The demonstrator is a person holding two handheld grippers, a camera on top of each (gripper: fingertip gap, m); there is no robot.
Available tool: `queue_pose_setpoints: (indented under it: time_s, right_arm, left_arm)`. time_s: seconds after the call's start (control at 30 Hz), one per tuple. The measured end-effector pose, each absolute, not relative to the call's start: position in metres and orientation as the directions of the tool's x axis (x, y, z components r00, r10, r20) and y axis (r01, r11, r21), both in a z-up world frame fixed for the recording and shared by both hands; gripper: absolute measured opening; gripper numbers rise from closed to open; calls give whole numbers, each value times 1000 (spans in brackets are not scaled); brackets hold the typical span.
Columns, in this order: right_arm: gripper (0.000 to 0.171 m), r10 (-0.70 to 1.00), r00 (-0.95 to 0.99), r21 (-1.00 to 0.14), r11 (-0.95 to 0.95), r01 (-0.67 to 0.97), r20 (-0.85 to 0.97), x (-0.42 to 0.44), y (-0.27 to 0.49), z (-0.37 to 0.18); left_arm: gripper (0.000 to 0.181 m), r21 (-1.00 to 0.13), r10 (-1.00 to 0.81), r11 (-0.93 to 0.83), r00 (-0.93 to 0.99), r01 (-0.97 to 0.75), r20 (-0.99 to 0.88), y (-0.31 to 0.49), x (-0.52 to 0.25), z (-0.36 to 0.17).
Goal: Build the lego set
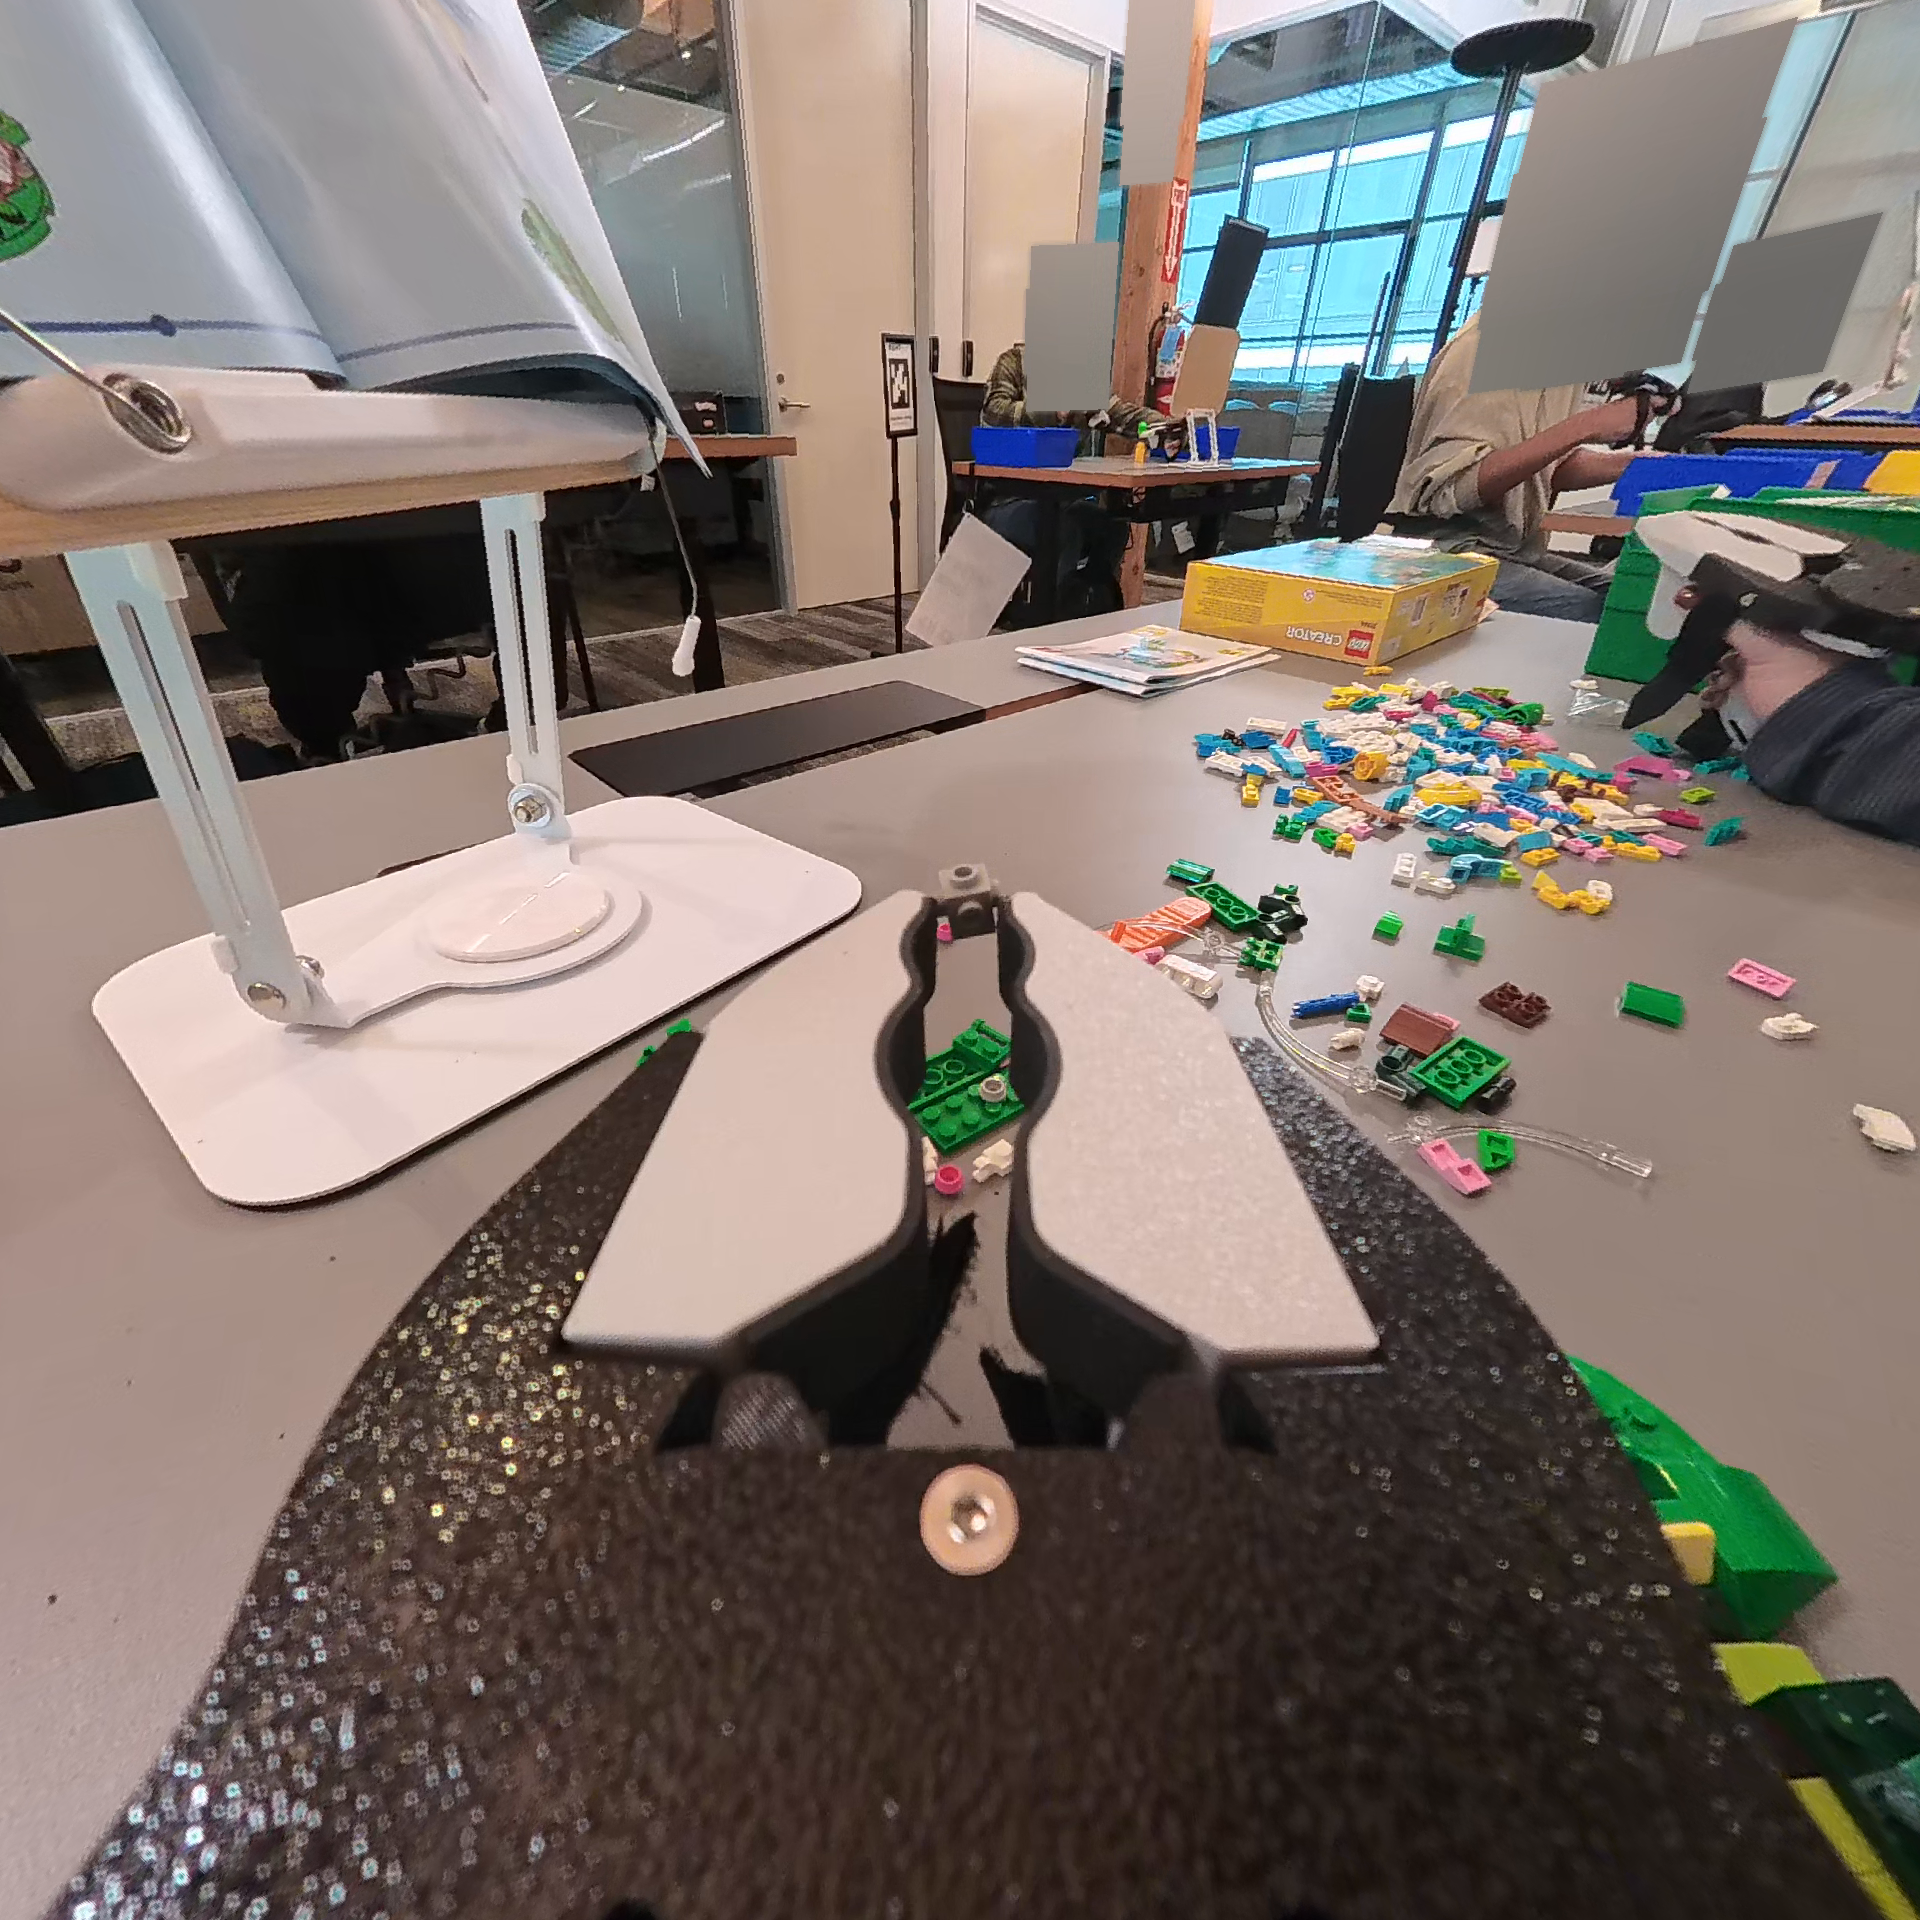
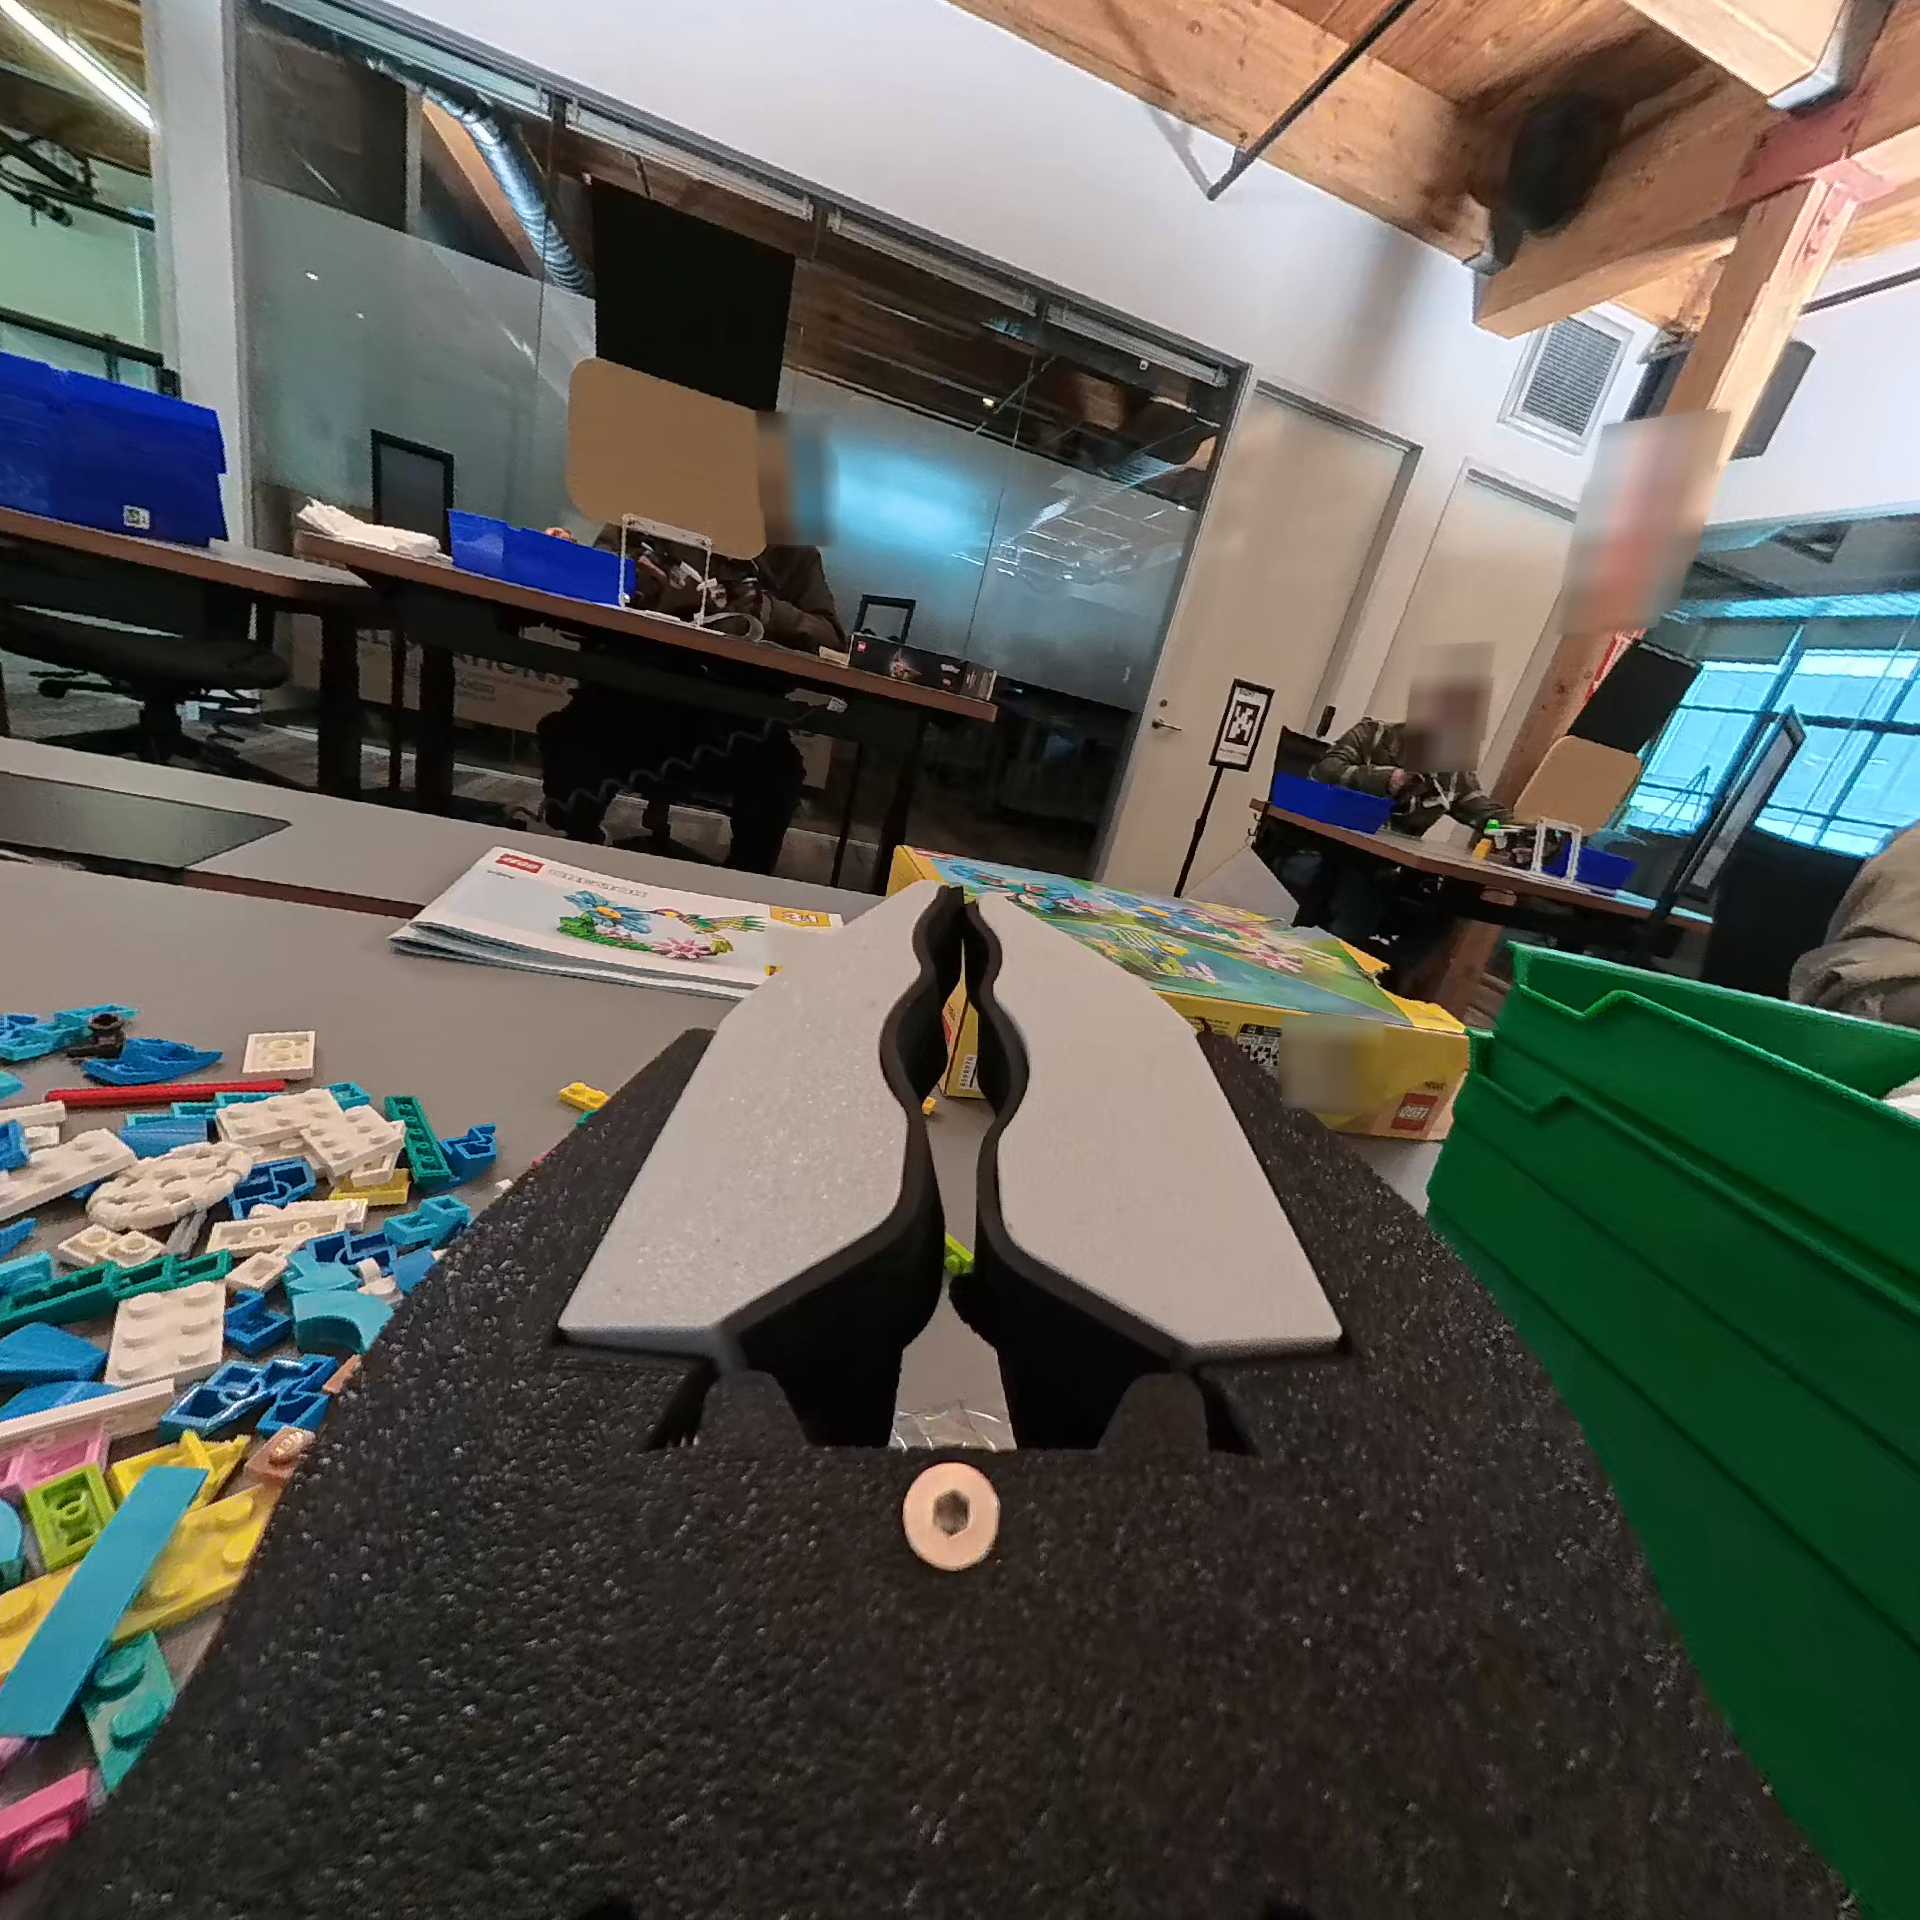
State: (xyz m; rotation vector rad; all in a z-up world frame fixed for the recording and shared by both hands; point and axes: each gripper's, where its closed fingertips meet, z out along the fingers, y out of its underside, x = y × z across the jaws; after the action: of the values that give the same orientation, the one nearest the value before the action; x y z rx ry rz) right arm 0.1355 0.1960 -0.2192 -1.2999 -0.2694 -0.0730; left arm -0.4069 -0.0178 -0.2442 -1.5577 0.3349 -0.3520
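The left gripper (image 1: 968,914) pinches a small grey brick (image 1: 966,896) between its fingertips, raised above a grey table (image 1: 935,810). Under its fingers, toward 6 o'clock from the brick, green plates (image 1: 964,1091) lie on the table with a pink stud (image 1: 948,1178) and a white piece (image 1: 995,1160) just beside them. At 9 o'clock stands a white stand (image 1: 436,997) holding an open booklet (image 1: 312,187). At 2 o'clock a pile (image 1: 1455,779) of loose blue, white, yellow and pink pieces spreads over the table, with scattered green bricks (image 1: 1460,1070) nearer. Beyond, at 1 o'clock, lie a manual (image 1: 1143,655) and a yellow box (image 1: 1340,597). The right gripper (image 2: 966,914) is clenched with its tips almost touching and nothing between them; it hovers at the pile's edge, green bins (image 2: 1714,1247) at its 3 o'clock.
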Motion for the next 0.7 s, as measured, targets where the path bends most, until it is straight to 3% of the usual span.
queue_pose_setpoints:
  time_s: [0.47, 0.57, 0.63, 0.7]
  right_arm:
    - [0, 157, 942, -930, 271, 247, 296, 122, 196, -221]
    - [0, 562, 688, -888, 310, 339, 459, 49, 173, -238]
    - [0, 833, 367, -871, 247, 424, 415, 3, 132, -266]
    - [0, 923, 192, -812, 178, 555, 334, -15, 104, -289]
  left_arm:
    - [10, -1000, -428, -19, 904, 1, 9, -18, -406, -245]
    - [10, -1000, -429, -20, 903, -5, 4, -18, -405, -245]
    - [10, -1000, -430, -22, 903, -10, 0, -18, -404, -246]
    - [10, -1000, -430, -22, 903, -18, -6, -18, -404, -246]
